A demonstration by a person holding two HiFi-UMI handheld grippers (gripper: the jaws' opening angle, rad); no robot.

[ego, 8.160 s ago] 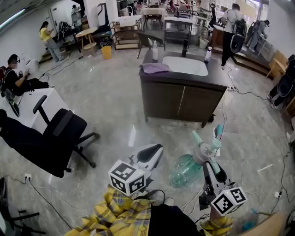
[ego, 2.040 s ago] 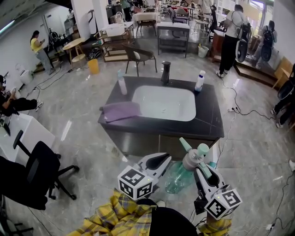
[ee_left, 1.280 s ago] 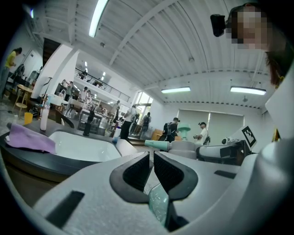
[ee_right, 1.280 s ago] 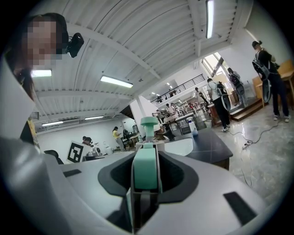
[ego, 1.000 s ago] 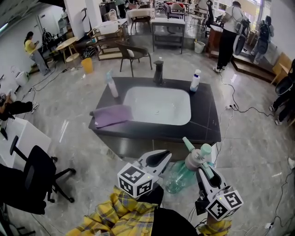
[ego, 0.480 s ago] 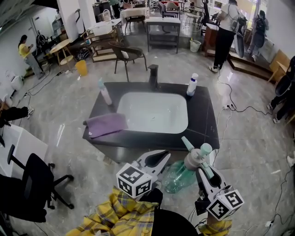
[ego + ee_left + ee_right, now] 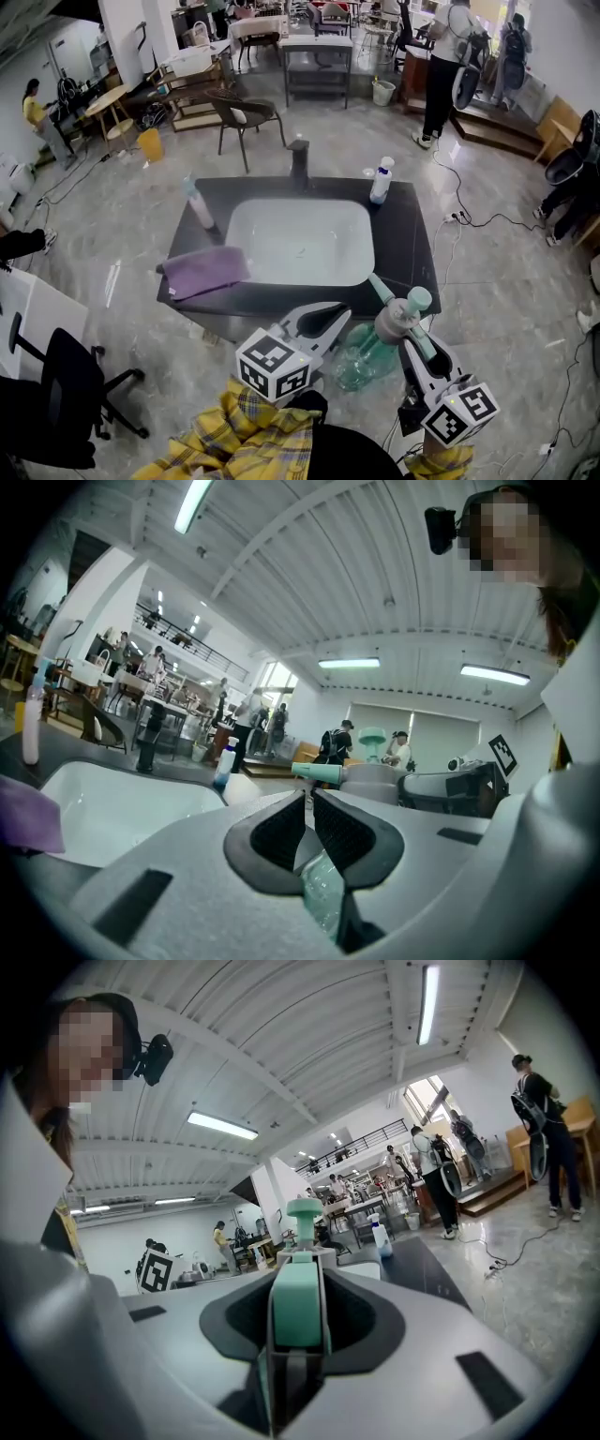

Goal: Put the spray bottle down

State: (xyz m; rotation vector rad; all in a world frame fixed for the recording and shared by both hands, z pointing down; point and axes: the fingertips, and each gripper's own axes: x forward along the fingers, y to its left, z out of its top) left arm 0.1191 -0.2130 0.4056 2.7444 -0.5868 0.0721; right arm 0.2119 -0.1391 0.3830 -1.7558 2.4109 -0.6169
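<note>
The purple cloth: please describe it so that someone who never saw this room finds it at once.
At the room's middle stands a black counter with a white basin. The purple cloth lies on it left of the basin in the head view, near the front edge. It alone is soft and flat; the slim bottle behind it and the black faucet stand upright.

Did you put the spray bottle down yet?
Not yet. Done so far: the spray bottle is picked up, and the dark sink counter is just ahead. In hand: the right claw is shut on the bottle's green top and holds it in the air above the floor. Left to do: set the bottle down on something, probably that counter, then open the claw.
</note>
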